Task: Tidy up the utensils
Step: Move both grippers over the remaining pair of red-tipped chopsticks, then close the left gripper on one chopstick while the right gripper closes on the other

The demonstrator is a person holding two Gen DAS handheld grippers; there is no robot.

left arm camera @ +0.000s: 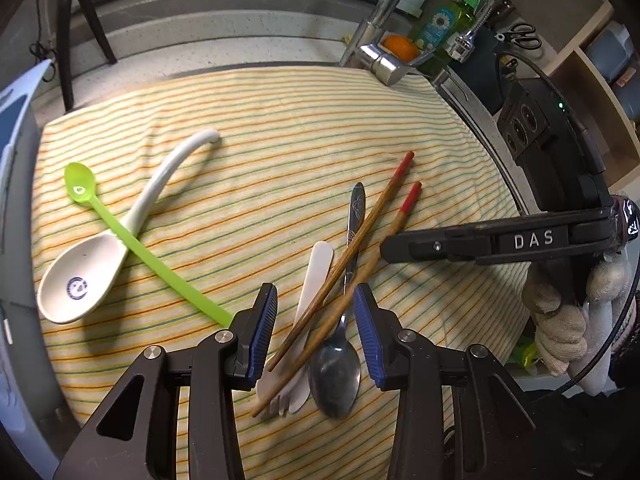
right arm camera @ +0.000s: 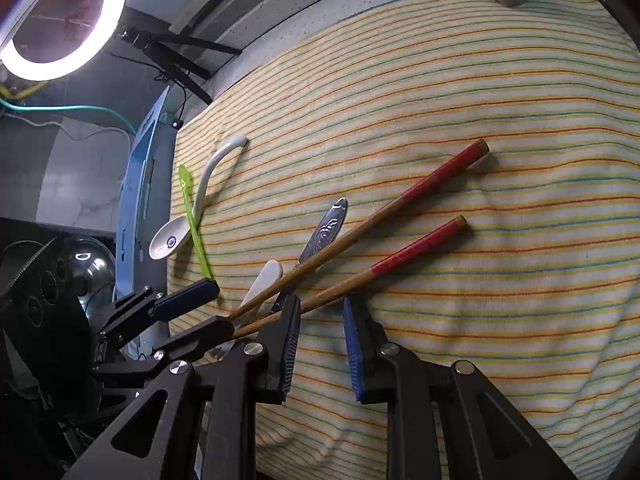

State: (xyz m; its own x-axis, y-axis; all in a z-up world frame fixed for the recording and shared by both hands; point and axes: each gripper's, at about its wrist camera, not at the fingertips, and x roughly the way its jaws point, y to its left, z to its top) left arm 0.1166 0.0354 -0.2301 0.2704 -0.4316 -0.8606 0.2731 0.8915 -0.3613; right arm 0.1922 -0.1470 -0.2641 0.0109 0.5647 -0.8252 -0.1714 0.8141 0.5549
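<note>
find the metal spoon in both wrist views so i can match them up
Left wrist: the metal spoon lies bottom centre between the open left gripper fingers, bowl nearest the camera, under the chopsticks.
Right wrist: only its patterned handle shows, centre-left, running under the upper chopstick.
Shared landmark: the red-tipped chopsticks crossing over it.

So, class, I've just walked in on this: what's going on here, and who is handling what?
A person holds a gripper in each hand over utensils on a striped cloth. The left gripper is open around a crossed pile: two red-tipped chopsticks, a metal spoon and a white plastic fork. The right gripper is open beside the chopsticks, holding nothing. A white ceramic spoon and green spoon lie apart, crossed.
</note>
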